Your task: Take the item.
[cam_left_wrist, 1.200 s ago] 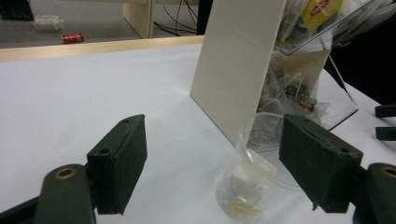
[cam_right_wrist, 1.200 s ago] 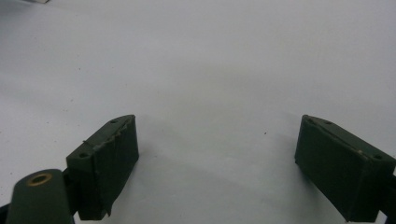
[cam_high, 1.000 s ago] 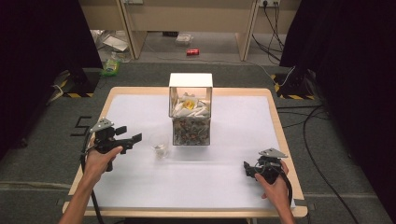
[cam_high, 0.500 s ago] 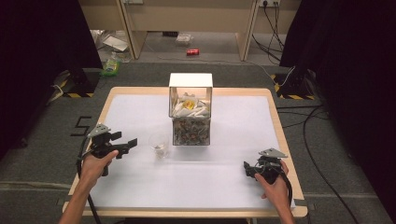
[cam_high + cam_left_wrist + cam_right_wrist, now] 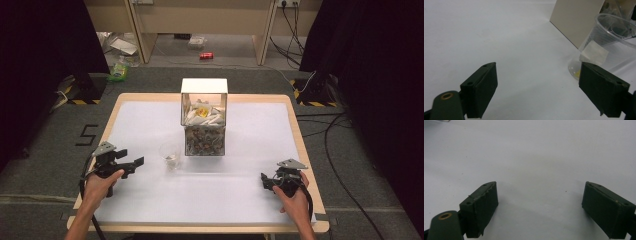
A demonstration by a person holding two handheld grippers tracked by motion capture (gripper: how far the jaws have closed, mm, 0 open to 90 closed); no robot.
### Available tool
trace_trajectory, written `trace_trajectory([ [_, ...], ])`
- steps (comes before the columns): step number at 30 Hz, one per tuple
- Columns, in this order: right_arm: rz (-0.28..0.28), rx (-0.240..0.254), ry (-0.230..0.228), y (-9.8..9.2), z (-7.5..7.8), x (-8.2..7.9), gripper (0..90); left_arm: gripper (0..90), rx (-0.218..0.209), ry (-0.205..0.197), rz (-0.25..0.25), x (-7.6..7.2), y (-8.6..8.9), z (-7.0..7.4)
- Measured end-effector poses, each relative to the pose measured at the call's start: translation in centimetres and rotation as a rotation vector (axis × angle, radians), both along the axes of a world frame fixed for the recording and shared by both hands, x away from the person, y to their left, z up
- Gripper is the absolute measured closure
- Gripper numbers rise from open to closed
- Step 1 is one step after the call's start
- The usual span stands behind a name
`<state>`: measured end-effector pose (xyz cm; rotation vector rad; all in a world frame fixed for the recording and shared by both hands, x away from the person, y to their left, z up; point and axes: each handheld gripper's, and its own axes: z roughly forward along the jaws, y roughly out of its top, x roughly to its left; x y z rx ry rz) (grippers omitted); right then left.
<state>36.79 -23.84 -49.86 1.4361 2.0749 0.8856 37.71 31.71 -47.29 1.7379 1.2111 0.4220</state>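
A white table (image 5: 150, 120) holds a clear box (image 5: 204, 117) of packets. A clear plastic cup (image 5: 171, 154) stands just left of it. The left gripper (image 5: 134, 164), jaws wide apart, faces the cup; grasping likely comes next. The right gripper (image 5: 265, 181) rests right of the box, jaws spread, holding nothing.

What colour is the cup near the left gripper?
Clear, see-through plastic cup; the left gripper view shows it best.

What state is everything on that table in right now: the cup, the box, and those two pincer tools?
Plastic cup: upright, a small item inside.
Clear box: upright, filled with packets.
Left gripper: open, holding nothing, near the cup.
Right gripper: open, holding nothing, low over the table.
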Motion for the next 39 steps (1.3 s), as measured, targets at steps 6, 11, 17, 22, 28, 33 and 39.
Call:
trace_trajectory([
  [6,0.0,0.0,0.0,0.0,0.0,0.0,13.9,15.1,0.007,0.028,-0.001,-0.5,0.1,-1.2],
  [11,0.0,0.001,0.0,0.0,0.0,0.0,13.9,15.2,0.04,0.046,0.006,-0.9,0.2,-1.9],
  [17,0.0,0.001,0.0,0.0,0.0,0.0,14.0,15.5,0.078,0.07,0.001,-1.5,0.2,-2.7],
  [22,0.0,0.0,0.0,0.0,0.0,0.0,13.9,15.6,0.127,0.07,-0.018,-2.3,-0.1,-2.9],
  [28,0.0,0.0,0.0,0.0,0.0,0.0,14.0,15.8,0.162,0.073,-0.026,-3.1,-0.1,-3.2],
  [33,0.0,0.0,0.0,0.0,0.0,0.0,14.0,15.8,0.174,0.076,-0.042,-3.7,-0.3,-3.2],
  [39,0.0,0.0,0.0,0.0,0.0,0.0,13.9,15.8,0.188,0.07,-0.047,-4.3,-0.5,-3.1],
])
